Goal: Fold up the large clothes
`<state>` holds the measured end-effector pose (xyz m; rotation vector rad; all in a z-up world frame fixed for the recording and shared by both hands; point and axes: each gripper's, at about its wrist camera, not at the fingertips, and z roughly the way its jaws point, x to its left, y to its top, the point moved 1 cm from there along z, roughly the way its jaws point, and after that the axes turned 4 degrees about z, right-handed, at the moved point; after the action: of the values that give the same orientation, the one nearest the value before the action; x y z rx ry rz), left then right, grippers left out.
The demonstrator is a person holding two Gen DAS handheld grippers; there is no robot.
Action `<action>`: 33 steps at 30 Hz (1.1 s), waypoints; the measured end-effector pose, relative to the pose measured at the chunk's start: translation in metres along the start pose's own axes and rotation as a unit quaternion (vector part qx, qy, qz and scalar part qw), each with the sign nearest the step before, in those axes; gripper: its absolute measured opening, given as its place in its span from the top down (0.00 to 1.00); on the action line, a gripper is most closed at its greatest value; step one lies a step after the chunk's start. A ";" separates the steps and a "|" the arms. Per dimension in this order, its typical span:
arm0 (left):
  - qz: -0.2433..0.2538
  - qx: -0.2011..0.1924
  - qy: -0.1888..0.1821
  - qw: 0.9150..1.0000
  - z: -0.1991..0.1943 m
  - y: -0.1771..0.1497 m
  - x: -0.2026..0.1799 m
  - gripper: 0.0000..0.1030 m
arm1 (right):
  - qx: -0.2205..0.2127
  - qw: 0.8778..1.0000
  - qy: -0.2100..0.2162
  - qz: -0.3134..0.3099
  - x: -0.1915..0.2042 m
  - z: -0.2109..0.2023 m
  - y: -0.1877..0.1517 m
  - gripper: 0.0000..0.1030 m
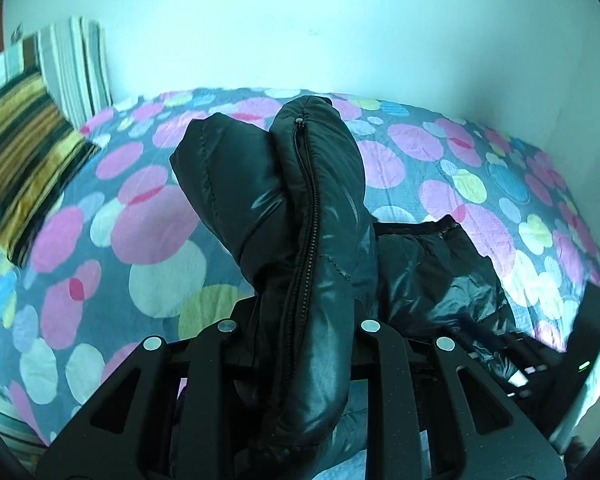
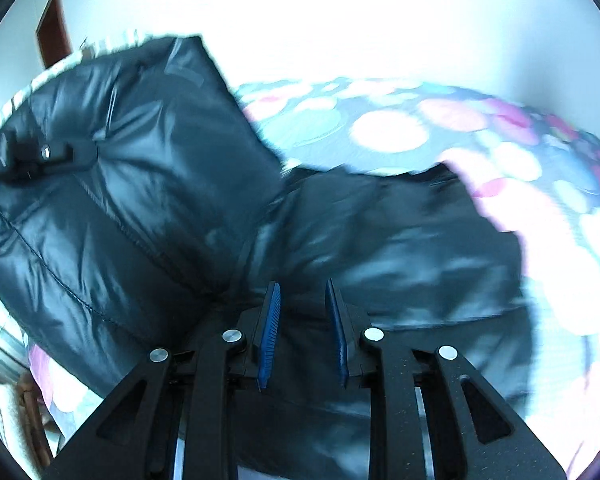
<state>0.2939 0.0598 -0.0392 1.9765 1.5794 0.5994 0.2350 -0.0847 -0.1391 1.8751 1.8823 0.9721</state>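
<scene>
We see one garment, a black padded jacket (image 1: 312, 240), shiny and quilted, partly lying on the bed (image 1: 100, 240) and partly lifted off it. In the left wrist view a thick fold of it, with the zipper (image 1: 306, 216) running along its length, rises from between the fingers of the left claw (image 1: 300, 320) and points away from the camera toward the white wall (image 1: 300, 20); the long axis of that raised fold runs near upright in the picture, its rounded end tipped slightly right. The left claw is pinching this fold, and the padding fills the whole gap between its fingers. The rest of the jacket spreads low to the right across the bedcover.

In the right wrist view the same jacket fills most of the picture: a large quilted panel stands up at the left and a flatter part stretches to the right across the bed. The right claw (image 2: 302, 320) shows two blue pads (image 2: 270, 320), narrowly parted, with dark jacket fabric directly behind and beneath them; the view is blurred, and we cannot tell whether the pads press on any cloth. At the left edge of this view the tip of the other claw sits against the raised panel.

The bed carries one cover with pink, white, yellow and blue circles on grey. One striped pillow (image 1: 24, 152) lies at the far left, with a striped cloth (image 1: 76, 64) standing behind it against the wall.
</scene>
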 end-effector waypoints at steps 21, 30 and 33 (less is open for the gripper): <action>0.166 0.007 0.145 0.975 0.050 -0.034 -0.233 0.76 | -0.014 0.981 -0.127 0.143 -0.216 -0.091 -0.081 0.75; 0.241 -0.019 0.228 0.943 0.085 -0.078 -0.291 0.76 | -0.004 0.973 -0.136 0.185 -0.253 -0.096 -0.100 0.75; 0.257 -0.028 0.245 0.935 0.088 -0.084 -0.298 0.76 | -0.001 0.972 -0.135 0.194 -0.258 -0.096 -0.101 0.75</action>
<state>0.2232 -0.2281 -0.1644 2.3263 1.2580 1.4195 0.1208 -0.3482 -0.1972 2.2930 1.3885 0.7711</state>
